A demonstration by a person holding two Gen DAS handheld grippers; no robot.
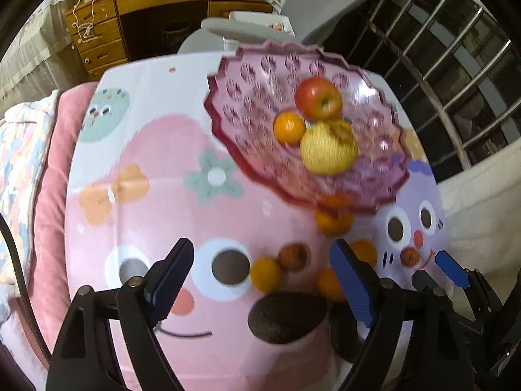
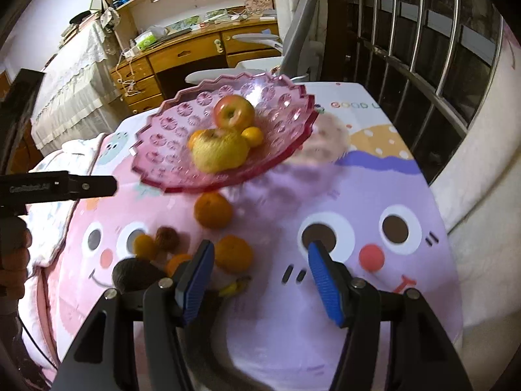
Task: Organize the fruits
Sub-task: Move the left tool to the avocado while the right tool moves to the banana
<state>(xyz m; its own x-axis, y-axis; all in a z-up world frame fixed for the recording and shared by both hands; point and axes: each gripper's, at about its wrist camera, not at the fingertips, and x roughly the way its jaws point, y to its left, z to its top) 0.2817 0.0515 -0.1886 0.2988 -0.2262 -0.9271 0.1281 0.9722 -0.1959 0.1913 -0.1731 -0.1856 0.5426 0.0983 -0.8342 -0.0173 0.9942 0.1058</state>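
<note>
**Both claws empty, loose fruit waiting below the bowl**

The pink glass bowl [image 2: 224, 130] stands at the far side of the bench [image 2: 374, 195] and holds a red apple [image 2: 233, 111], a yellow apple [image 2: 219, 151] and small oranges. Loose fruit lies nearer: an orange [image 2: 213, 210] just beneath the bowl's rim, another orange [image 2: 233, 253], a dark avocado [image 1: 286, 316] and a brownish fruit [image 1: 293, 256].

The left claw [image 1: 263, 280] stands wide open above the avocado, gripping nothing. The right claw [image 2: 260, 280] is part open and empty, the nearer orange just left of it.

This looks like a reach between picks. Next, one claw should lower around a loose fruit, close gently, then carry it into the bowl.
</note>
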